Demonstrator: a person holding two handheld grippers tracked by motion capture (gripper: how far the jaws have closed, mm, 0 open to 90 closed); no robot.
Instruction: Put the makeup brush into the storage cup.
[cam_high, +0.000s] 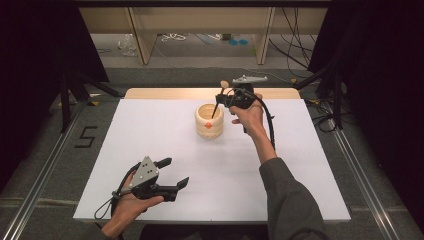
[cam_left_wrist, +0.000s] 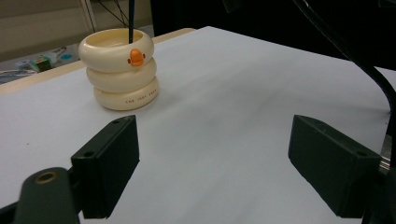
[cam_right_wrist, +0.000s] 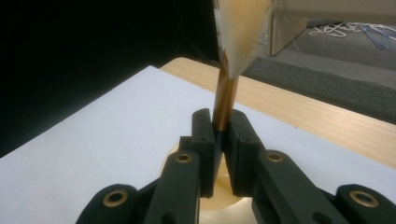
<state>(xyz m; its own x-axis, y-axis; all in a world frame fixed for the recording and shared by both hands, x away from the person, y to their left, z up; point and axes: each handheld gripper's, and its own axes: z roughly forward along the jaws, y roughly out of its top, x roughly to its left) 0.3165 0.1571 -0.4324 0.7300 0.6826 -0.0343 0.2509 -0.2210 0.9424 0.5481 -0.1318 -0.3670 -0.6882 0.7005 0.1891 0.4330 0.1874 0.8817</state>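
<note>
A cream pot (cam_high: 209, 121) shaped like stacked rings, with a small orange beak on its front, stands at the back middle of the white board (cam_high: 150, 130). My right gripper (cam_high: 220, 96) hovers just above the pot, shut on a brush (cam_high: 216, 106) whose dark handle slants down into the pot's mouth. In the right gripper view the jaws (cam_right_wrist: 222, 126) pinch the brush's golden-brown collar (cam_right_wrist: 225, 100), pale bristles rise above them, and the pot (cam_right_wrist: 219, 196) shows below. My left gripper (cam_high: 175, 172) rests open near the front left. In its own view the left gripper (cam_left_wrist: 212, 158) faces the pot (cam_left_wrist: 122, 70) and the brush handle (cam_left_wrist: 131, 18).
A strip of wooden tabletop (cam_high: 165, 93) shows behind the board. Dark curtains flank both sides, with a black stand (cam_high: 65, 100) at the left. The right gripper's cable (cam_high: 270, 125) loops beside the forearm. Wooden furniture legs and loose cables lie on the floor beyond.
</note>
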